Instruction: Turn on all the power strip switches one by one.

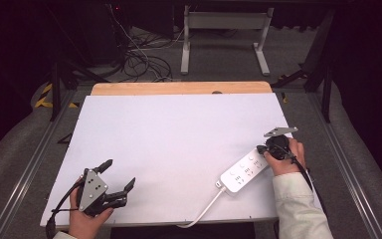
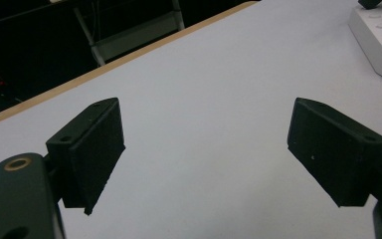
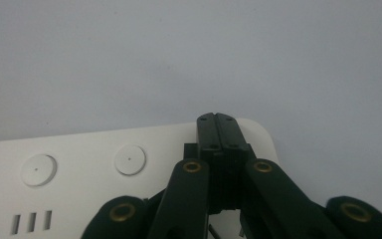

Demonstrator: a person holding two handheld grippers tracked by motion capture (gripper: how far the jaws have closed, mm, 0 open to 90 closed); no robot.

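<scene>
A white power strip (image 1: pixel 243 172) lies slanted on the white table (image 1: pixel 169 134) at the right, and its white cable (image 1: pixel 204 208) runs off the front edge. My right gripper (image 1: pixel 261 148) is shut, jaws pressed together with nothing between them, its tips over the strip's far end. In the right gripper view the shut jaws (image 3: pixel 217 120) sit above the strip (image 3: pixel 79 164), next to two round buttons (image 3: pixel 130 159). My left gripper (image 1: pixel 120 173) rests open near the front left corner. Bare table lies between its pads (image 2: pixel 204 149), and the strip (image 2: pixel 378 35) is far off at the upper right.
A wooden strip (image 1: pixel 179 88) borders the table's far edge. Behind it, tangled cables (image 1: pixel 139 57) lie on the floor beside a grey metal stand (image 1: pixel 224 30). Metal rails (image 1: pixel 30 164) run along both sides of the table.
</scene>
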